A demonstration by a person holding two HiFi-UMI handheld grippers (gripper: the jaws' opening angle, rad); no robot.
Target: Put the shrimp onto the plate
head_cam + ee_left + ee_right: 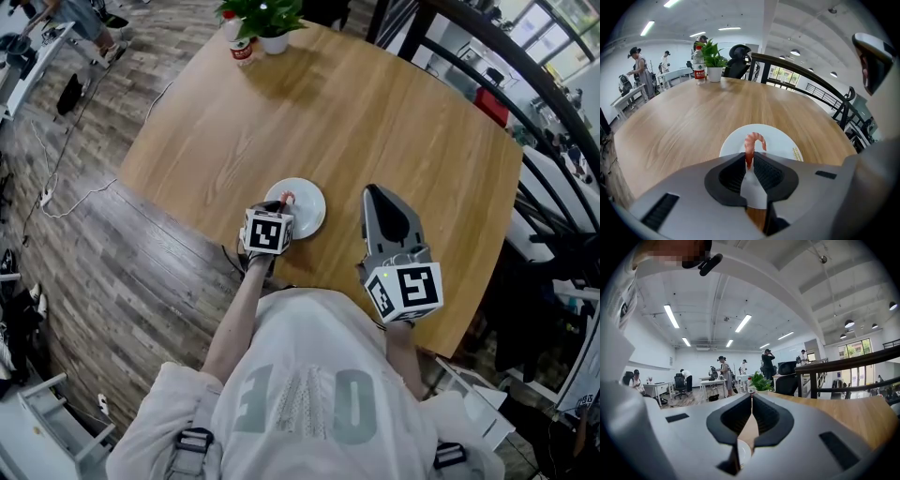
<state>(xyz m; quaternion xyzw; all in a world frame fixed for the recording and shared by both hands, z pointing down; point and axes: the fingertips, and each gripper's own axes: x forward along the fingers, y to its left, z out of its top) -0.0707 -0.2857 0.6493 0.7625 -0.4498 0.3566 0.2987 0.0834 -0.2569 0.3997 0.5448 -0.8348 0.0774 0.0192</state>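
A pink curled shrimp (751, 146) hangs from my left gripper (749, 159), whose jaws are shut on its tail end. It is held just above the near part of a white plate (780, 140) on the wooden table. From the head view the left gripper (284, 201) sits over the plate's (307, 208) left rim, with the shrimp (287, 198) showing at its tip. My right gripper (376, 194) hovers to the right of the plate, jaws shut with nothing between them. In the right gripper view its tips (751, 396) meet, and a sliver of plate (743, 452) shows below.
The round wooden table (375, 122) carries a potted plant (267, 19) and a red-labelled bottle (241, 47) at its far edge. A dark railing (525, 66) runs along the right. People and desks stand in the room behind (722, 373).
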